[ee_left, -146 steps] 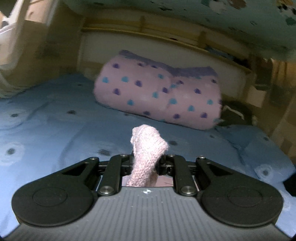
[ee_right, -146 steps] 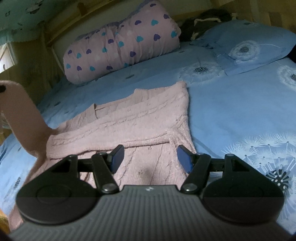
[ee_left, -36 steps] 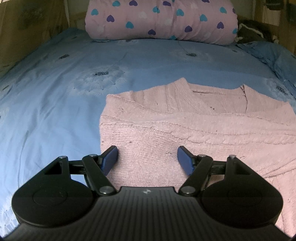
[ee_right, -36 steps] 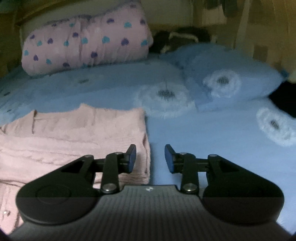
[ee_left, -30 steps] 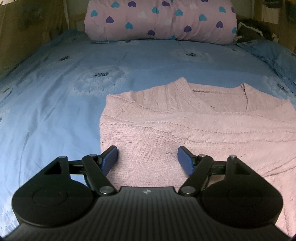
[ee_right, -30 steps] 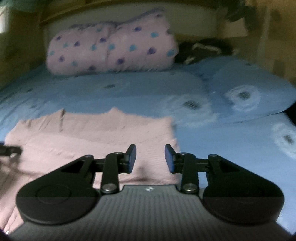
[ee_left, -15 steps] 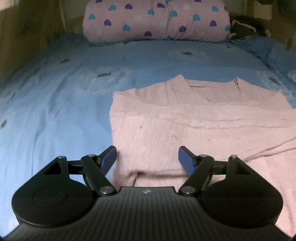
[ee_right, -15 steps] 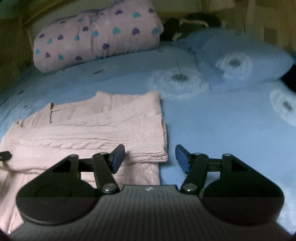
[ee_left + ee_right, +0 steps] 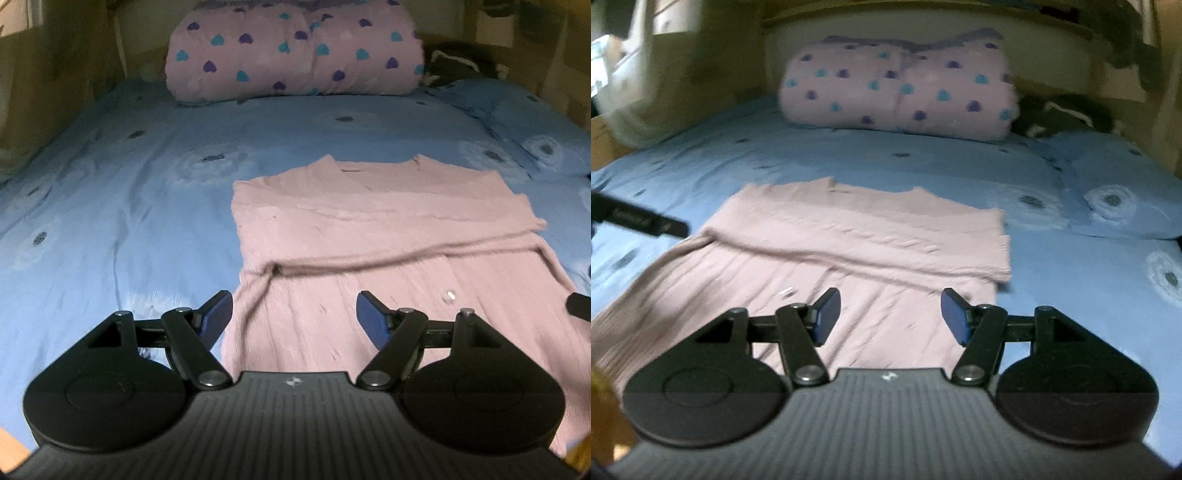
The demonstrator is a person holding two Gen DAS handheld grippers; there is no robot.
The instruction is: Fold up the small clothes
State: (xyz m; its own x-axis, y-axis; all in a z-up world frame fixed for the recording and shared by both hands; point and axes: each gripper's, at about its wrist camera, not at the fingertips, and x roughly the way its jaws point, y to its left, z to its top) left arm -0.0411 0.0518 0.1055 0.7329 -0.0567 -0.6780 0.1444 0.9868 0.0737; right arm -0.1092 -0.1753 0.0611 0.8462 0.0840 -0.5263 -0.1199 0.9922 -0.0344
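Both tools, left (image 9: 291, 319) and right (image 9: 886, 316), are released over the sweater (image 9: 388, 236); I'd pinch the near hem corners evenly and fold away toward the collar.

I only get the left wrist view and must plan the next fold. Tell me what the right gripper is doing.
Observer: The right gripper has just been opening its fingers; they stand apart with nothing between them.
Operator: Say where it sits.
Observer: Above the lower right part of the pink knitted sweater, near its right side edge.
Operator: Report my own gripper from that side.
Observer: One finger of the left gripper shows left of the sweater, seen against the blue dandelion-print bedsheet, not touching the knit.
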